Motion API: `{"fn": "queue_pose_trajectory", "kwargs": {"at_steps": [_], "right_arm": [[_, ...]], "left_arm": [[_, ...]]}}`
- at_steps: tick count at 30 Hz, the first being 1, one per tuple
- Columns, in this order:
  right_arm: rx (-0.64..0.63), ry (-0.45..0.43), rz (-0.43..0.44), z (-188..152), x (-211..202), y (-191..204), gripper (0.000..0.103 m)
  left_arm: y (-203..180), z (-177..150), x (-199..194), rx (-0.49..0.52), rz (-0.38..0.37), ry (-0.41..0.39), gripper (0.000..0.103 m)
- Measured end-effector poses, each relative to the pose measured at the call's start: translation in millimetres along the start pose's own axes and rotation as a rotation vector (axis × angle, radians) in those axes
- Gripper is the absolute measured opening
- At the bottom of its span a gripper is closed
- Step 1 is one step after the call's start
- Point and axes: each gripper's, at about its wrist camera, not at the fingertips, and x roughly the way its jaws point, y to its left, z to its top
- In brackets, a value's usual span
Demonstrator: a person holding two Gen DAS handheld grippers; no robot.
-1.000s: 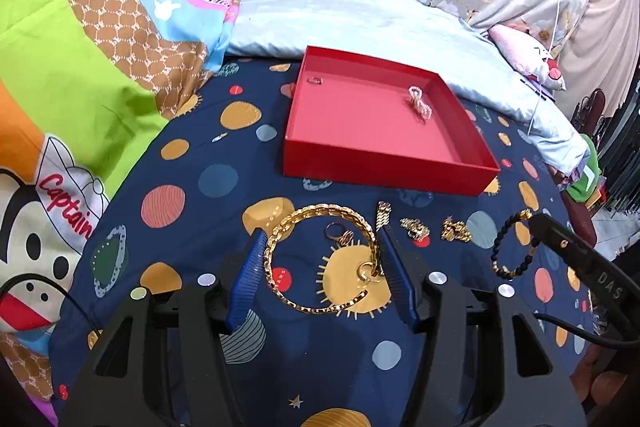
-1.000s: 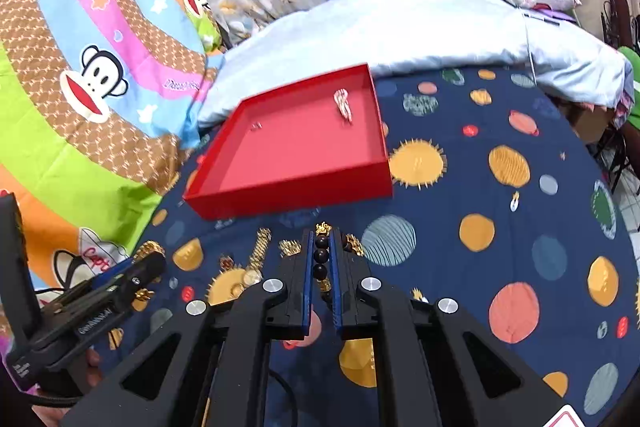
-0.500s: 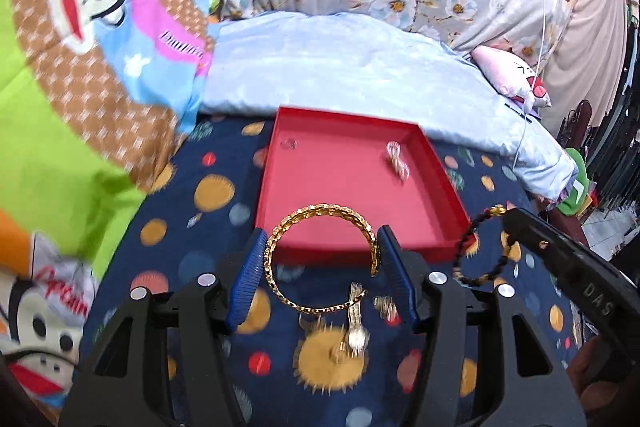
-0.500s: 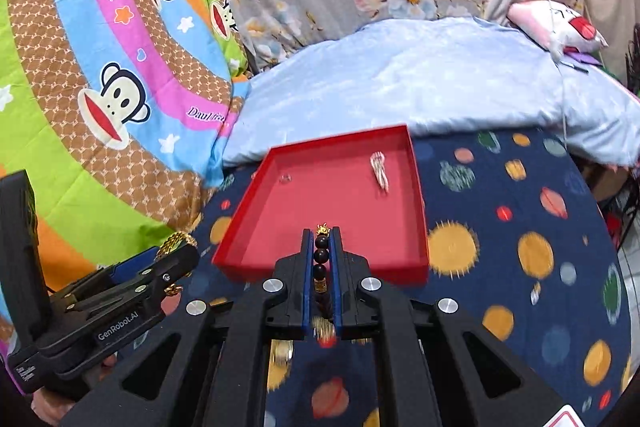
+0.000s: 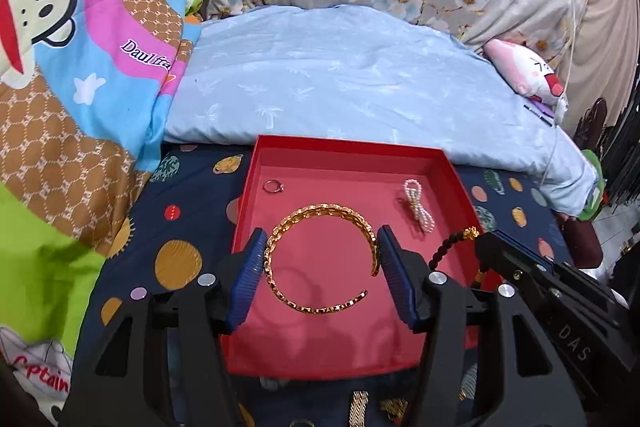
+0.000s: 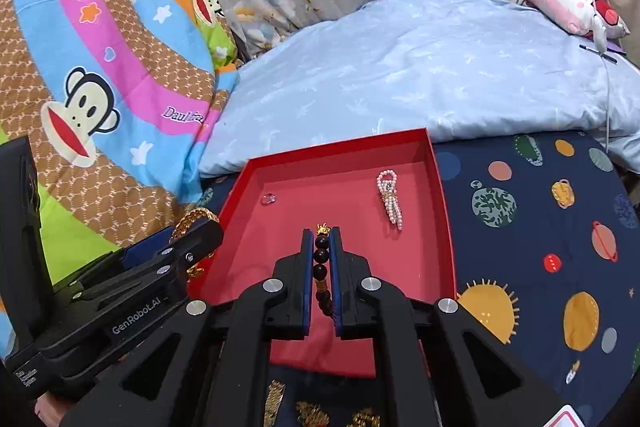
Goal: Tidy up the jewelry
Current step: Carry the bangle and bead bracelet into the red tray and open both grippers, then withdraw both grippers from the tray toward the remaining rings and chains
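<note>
I have both grippers over the red tray (image 5: 454, 171), which sits on the planet-print bedspread (image 6: 532, 235) low in the centre of each frame, because that is where the jewelry goes. My left gripper (image 5: 322, 259) is spread fairly wide, its blue pads braced against the two outer sides of the gold bracelet (image 5: 320, 213); a stiff open hoop like this seems to me best carried by squeezing across its width, so it hangs flat above the tray floor. My right gripper (image 6: 321, 251) is pinched narrow on the black bead bracelet (image 6: 321, 269), the strand running lengthwise between the pads with its gold charm at the tips, since a limp strand needs a tight pinch. A small ring (image 5: 273, 186) lies in the tray's upper left and a pearl piece (image 6: 390, 201) toward its upper right, so I judge the bare middle is my drop zone. More gold pieces (image 6: 276, 403) wait on the bedspread at the bottom edge.
</note>
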Motion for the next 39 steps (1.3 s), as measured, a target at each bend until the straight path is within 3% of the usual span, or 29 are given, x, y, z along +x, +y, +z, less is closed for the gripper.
{"fn": "queue_pose_trajectory", "kwargs": {"at_steps": [9,12,15,18,28,39], "right_arm": [[-0.002,0.058,-0.052,-3.2,40.4,-22.0,0.008],[-0.011,0.039,-0.09,-5.0,41.3,-26.2,0.011],[-0.01,0.017,-0.112,-6.2,35.5,-28.7,0.017],[0.008,-0.014,-0.117,-7.3,22.3,-31.9,0.019],[0.051,-0.053,-0.088,-38.3,-36.9,-34.0,0.019],[0.052,0.039,-0.094,-106.7,-70.4,-28.7,0.024]], "left_arm": [[0.9,1.5,43.0,-0.003,0.016,0.043,0.055],[1.1,1.9,51.6,-0.007,0.027,0.05,0.056],[1.8,1.8,52.9,-0.016,0.057,0.044,0.075],[5.0,2.2,45.6,-0.029,0.073,0.021,0.081],[24.3,-23.1,-7.0,-0.085,0.076,-0.006,0.082],[32.3,-85.6,-57.4,-0.073,0.092,0.029,0.082]]}}
